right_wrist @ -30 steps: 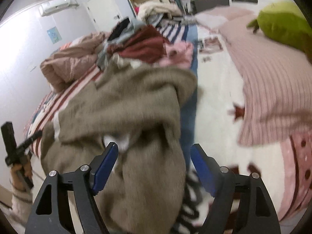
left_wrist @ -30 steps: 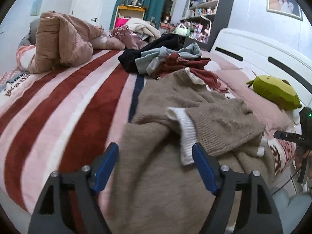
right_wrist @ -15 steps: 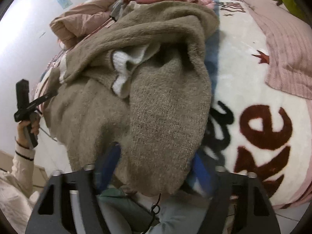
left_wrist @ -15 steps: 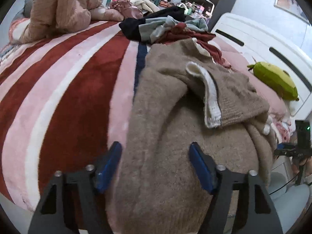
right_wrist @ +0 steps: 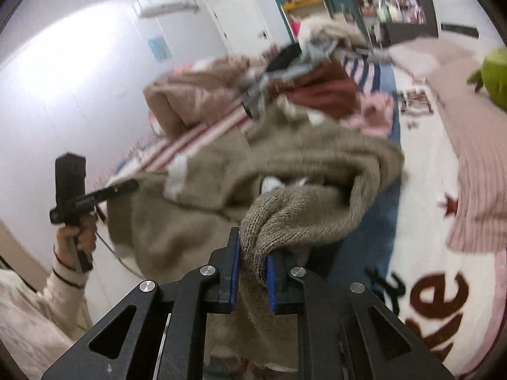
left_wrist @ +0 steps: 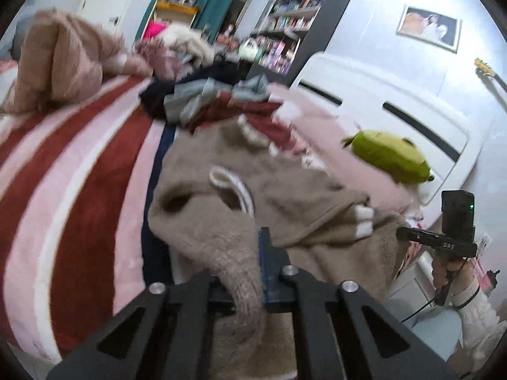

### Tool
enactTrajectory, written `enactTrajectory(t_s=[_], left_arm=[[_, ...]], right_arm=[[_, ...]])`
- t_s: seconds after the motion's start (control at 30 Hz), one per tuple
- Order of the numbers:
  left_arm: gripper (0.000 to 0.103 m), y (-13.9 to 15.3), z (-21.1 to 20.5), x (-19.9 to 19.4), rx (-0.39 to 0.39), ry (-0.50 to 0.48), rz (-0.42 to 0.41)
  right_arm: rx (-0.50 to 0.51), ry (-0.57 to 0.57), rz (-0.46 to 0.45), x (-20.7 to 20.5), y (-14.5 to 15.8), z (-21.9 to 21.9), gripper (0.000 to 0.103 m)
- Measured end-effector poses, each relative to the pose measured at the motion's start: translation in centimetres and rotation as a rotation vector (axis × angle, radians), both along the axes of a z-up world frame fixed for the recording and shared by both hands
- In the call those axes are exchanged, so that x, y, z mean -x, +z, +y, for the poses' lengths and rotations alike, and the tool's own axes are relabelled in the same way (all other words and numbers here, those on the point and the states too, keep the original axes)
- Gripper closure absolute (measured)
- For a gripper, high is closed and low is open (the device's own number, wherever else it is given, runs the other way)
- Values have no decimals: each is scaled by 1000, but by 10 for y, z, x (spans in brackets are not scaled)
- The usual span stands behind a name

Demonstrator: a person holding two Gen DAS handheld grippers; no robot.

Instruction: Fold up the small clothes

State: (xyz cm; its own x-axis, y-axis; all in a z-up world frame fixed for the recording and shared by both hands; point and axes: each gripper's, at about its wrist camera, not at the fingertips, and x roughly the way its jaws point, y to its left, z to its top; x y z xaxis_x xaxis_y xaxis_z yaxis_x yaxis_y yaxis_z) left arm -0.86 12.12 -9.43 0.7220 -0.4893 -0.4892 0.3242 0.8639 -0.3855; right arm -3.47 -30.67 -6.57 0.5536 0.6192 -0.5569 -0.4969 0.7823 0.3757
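Now both pairs of jaws have just been closing, and each is clenched on a bunch of the same tan knit sweater point(left_wrist: 285, 202). Seen from the left wrist, the left gripper point(left_wrist: 250, 272) has a thick roll of the knit pinched between its blue pads point(left_wrist: 263, 266), the fold running back over the black frame and hiding the left pad. Seen from the right wrist, the right gripper point(right_wrist: 252, 272) squeezes a ribbed hem edge of the sweater between its pads point(right_wrist: 235, 269), with the cloth bulging up just above the fingertips. From these two grips the garment spreads away across the near edge of the bed point(left_wrist: 79, 196), crumpled, its white cuffs point(left_wrist: 362, 221) showing among the folds. The bed carries it on a blanket of red, pink and white stripes. Farther along the bed, toward its far end, lies a heap of other clothes point(left_wrist: 202, 101) in black, grey-blue and dark red, touching the sweater's far edge. A bundled brown quilt point(left_wrist: 63, 60) sits at the far left corner. A green plush toy point(left_wrist: 389, 155) rests by the white headboard point(left_wrist: 396, 95). Beyond the bed stands a dark shelf unit point(left_wrist: 294, 34) crowded with small items too blurred to name.
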Motion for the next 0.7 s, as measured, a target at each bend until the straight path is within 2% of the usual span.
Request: enactTrajectory(t_s=[0.23, 0.4, 0.5, 0.7], left_arm=[[100, 36, -3, 26, 15, -25, -84], [100, 70, 5, 39, 23, -9, -174], [100, 77, 8, 22, -40, 59, -192], [100, 63, 23, -54, -105, 161, -125]], right_arm=[[-66, -21, -107, 16, 40, 3, 95], [-103, -72, -130, 13, 63, -9, 95], [-72, -125, -129, -1, 69, -15, 95], [-14, -232, -32, -60, 48, -33, 95]])
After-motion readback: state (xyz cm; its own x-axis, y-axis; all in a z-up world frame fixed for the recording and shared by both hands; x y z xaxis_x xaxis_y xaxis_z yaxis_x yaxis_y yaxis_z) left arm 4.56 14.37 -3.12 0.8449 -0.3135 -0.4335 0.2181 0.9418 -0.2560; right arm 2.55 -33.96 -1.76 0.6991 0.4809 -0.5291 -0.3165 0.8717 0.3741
